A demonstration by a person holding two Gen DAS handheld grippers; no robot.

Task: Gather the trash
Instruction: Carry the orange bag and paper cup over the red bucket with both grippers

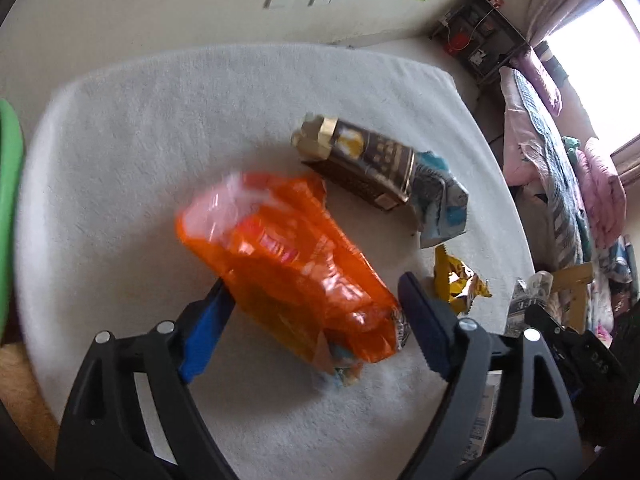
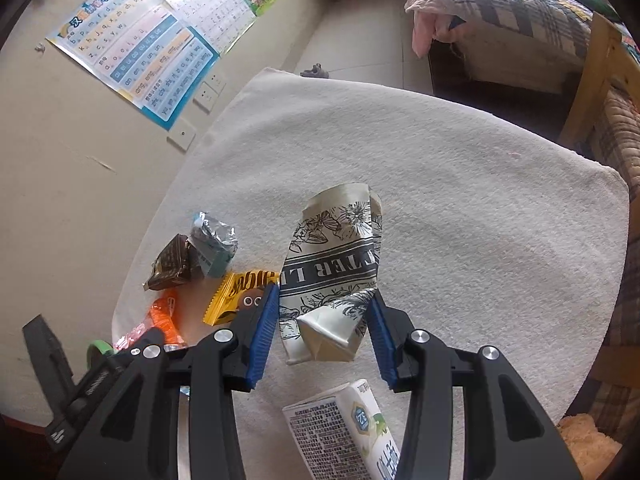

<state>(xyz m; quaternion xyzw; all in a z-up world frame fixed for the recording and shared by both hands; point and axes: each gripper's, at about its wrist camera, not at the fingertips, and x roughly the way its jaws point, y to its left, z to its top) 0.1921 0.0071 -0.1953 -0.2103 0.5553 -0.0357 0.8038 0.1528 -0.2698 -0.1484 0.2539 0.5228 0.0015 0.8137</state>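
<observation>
Left gripper point(image 1: 316, 300) fingers spread wide, orange wrapper point(image 1: 288, 268) lying loose between, pads seemingly not pressed on. Wrapper blurred; judged light, crinkly, slippery film; best pinched across bunched near end. Right gripper point(image 2: 322, 322) fingers closed on crushed printed paper cup point(image 2: 334, 264), held above white towel point(image 2: 480, 220); thin, soft, easily deformed. Dark carton point(image 1: 360, 160), yellow packet point(image 1: 460, 284), milk box point(image 2: 344, 432) left on towel. Green rim point(image 1: 8, 208) cut off at edge, bin unconfirmed. Worktop hidden under towel.
</observation>
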